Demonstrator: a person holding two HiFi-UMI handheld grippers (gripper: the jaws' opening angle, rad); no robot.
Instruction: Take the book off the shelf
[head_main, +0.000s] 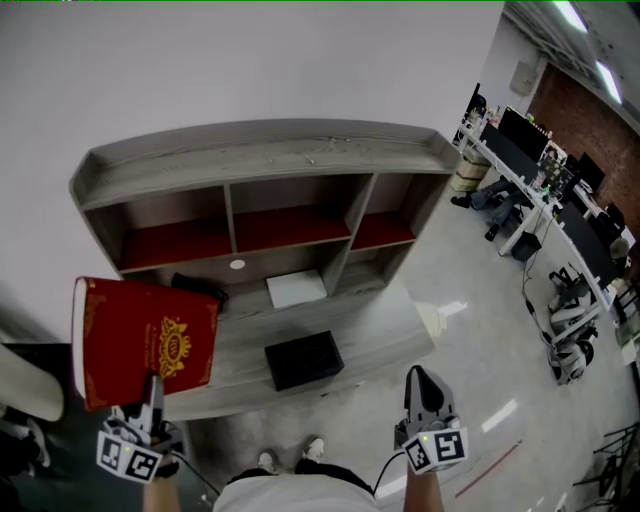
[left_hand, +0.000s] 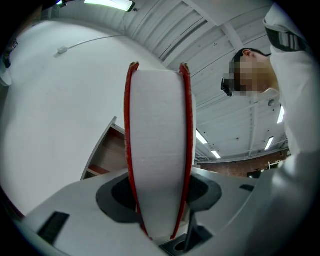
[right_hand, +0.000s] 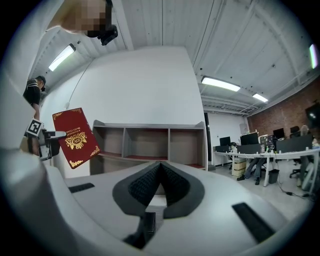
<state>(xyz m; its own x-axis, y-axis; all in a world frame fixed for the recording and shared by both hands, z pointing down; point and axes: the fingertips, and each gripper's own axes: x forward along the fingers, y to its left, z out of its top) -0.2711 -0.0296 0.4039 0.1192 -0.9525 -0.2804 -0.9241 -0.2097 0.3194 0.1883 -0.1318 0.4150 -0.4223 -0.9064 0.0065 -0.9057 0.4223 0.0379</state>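
Two grippers show in the head view. Lower left: left gripper (head_main: 152, 388) clamped on the red book (head_main: 145, 340), which is held upright, off the shelf (head_main: 260, 150); the book's bottom edge is buried between the jaws. A dark object (head_main: 203, 288) behind the book is partly covered and unidentifiable. Lower right: right gripper (head_main: 424, 383), jaws pressed together, nothing between them.

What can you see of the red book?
The red book is a thick hardback: deep red cover, gold crest at its centre, gold ornament at the corners, white page block between the covers. It is closed, held upright and slightly tilted in the air by the left gripper, shut on its lower edge. It is clear of the shelf and touches nothing else.
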